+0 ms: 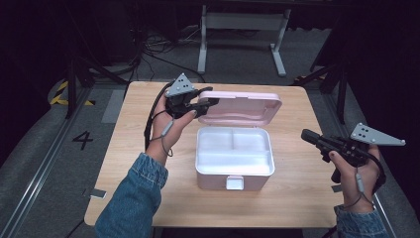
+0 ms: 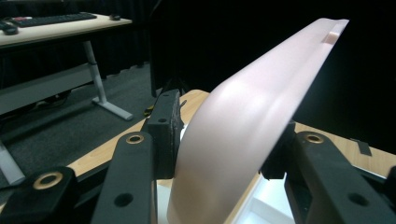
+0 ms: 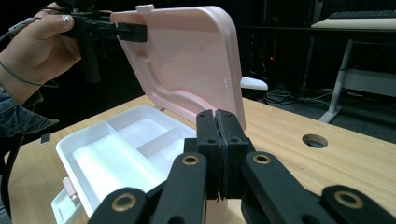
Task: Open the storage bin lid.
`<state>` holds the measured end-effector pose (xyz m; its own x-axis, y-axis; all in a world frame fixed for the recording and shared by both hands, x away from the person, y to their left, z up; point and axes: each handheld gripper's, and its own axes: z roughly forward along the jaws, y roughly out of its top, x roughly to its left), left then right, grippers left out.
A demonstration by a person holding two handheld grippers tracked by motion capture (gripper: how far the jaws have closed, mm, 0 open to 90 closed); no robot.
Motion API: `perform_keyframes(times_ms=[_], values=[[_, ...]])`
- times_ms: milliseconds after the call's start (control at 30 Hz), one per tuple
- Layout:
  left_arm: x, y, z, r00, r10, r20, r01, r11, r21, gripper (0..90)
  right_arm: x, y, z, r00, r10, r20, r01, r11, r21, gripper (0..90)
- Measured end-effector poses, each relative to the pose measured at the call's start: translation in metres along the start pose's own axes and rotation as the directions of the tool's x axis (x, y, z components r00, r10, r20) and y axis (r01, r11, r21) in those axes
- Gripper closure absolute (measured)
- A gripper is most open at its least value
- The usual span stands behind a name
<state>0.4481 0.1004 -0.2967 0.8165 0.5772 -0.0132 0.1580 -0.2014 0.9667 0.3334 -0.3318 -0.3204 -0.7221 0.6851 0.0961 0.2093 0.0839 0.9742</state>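
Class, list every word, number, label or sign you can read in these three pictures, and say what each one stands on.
"4" – painted in black on the grey floor left of the table.
No readable text on the pink lunch box lid, the white tray or either gripper.
The keyboard keys are too small to read.

Clamped between two black jaws of the left gripper [image 2: 219, 144]: smooth pale pink plastic lid [image 2: 252, 107], slanting toward one o'clock. Light wooden tabletop [image 2: 336, 144] behind. At eleven o'clock, white-legged desk [image 2: 56, 28] carrying probably a dark keyboard [image 2: 49, 19].
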Motion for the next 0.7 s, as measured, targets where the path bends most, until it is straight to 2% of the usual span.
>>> perform_keyframes(times_ms=[367, 567, 700], values=[[0.01, 0.0, 0.011, 0.999, -0.017, -0.041, 0.017, 0.9998, -0.008, 58.4, -0.001, -0.002, 0.002, 1.0, 0.0, -0.002, 0.0, 1.0, 0.011, 88.7], [0.016, 0.002, 0.018, 0.998, -0.009, -0.063, 0.009, 0.9999, 0.013, 58.1, -0.001, -0.002, 0.003, 1.0, -0.001, 0.002, 0.001, 1.0, 0.014, 88.4], [0.022, 0.0, 0.022, 0.9975, -0.028, -0.065, 0.028, 0.9996, 0.003, 57.9, -0.001, -0.002, 0.003, 1.0, -0.003, 0.001, 0.003, 1.0, 0.024, 88.4]])
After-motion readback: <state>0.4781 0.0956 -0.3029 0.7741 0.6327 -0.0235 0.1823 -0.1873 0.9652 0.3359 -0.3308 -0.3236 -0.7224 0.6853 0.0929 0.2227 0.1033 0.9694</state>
